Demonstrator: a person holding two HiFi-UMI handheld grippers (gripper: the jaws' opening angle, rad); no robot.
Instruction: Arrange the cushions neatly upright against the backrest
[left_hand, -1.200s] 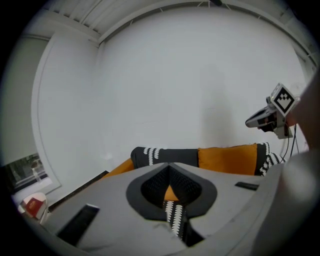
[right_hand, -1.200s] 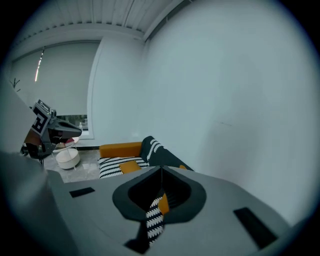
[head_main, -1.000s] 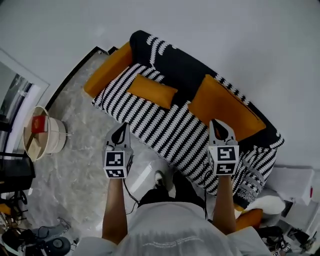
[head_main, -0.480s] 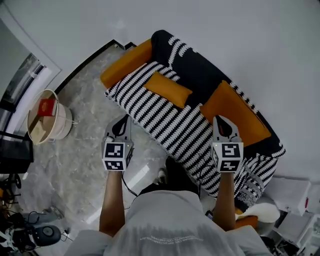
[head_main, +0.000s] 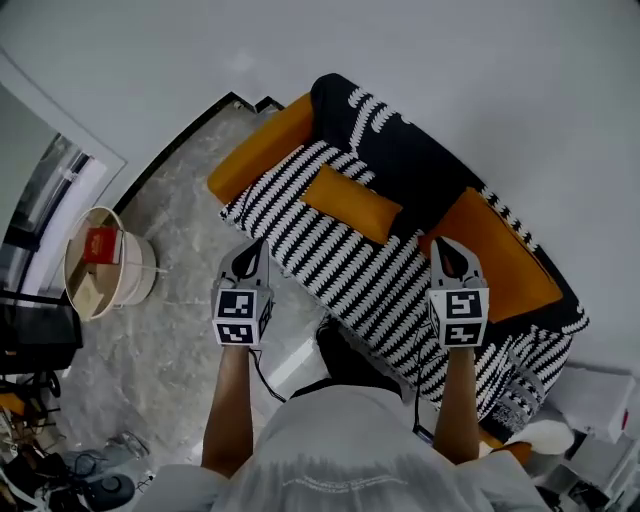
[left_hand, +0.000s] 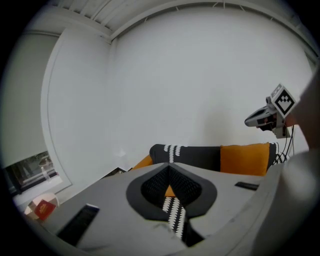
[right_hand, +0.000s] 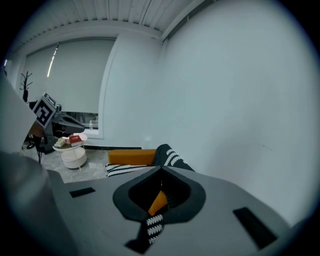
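A black-and-white striped sofa (head_main: 350, 255) with orange armrests stands against the wall. A small orange cushion (head_main: 352, 202) lies flat on the seat near its left end. A larger orange cushion (head_main: 500, 255) leans on the backrest at the right and also shows in the left gripper view as an upright cushion (left_hand: 245, 159). My left gripper (head_main: 249, 252) is shut and empty over the floor, just in front of the seat edge. My right gripper (head_main: 447, 248) is shut and empty above the seat, close to the larger cushion's front edge.
A round white side table (head_main: 105, 270) holding a red box (head_main: 100, 243) stands on the marble floor at the left. A window runs along the left wall. Dark clutter lies at the bottom left, and white objects (head_main: 545, 435) sit past the sofa's right end.
The view has shifted, so the sofa sits further right and lower in the picture. Both grippers remain shut and level in front of the sofa, slightly lower in the frame.
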